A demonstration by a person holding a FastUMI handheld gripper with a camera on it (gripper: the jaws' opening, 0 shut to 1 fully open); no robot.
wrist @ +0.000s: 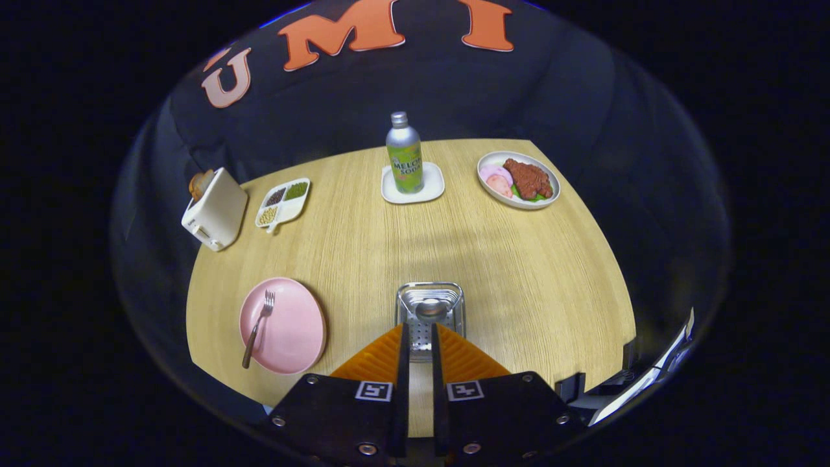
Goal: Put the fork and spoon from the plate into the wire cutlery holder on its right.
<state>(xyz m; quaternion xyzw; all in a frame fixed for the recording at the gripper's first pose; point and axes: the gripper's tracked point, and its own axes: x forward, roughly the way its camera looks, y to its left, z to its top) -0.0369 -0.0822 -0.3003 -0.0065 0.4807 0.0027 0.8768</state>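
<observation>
A pink plate [292, 337] lies on the wooden table to the left of my fingers, with the fork [258, 327] resting on it, tines pointing away from me. The wire cutlery holder [454, 298] stands to the plate's right, directly ahead of and below my fingertips. The spoon [431, 310] has its bowl inside the holder's mouth, and its handle runs back to the fingertips, mostly hidden. My gripper [421, 327] hangs over the holder, its fingers drawn close with only a narrow slot between them, holding the spoon's handle.
At the back of the table stand a soda bottle [404, 155] on a white coaster, a plate of food [519, 180] to the right, a divided snack dish [284, 202] and a white toaster [215, 209] to the left. The table edge runs close beneath my fingers.
</observation>
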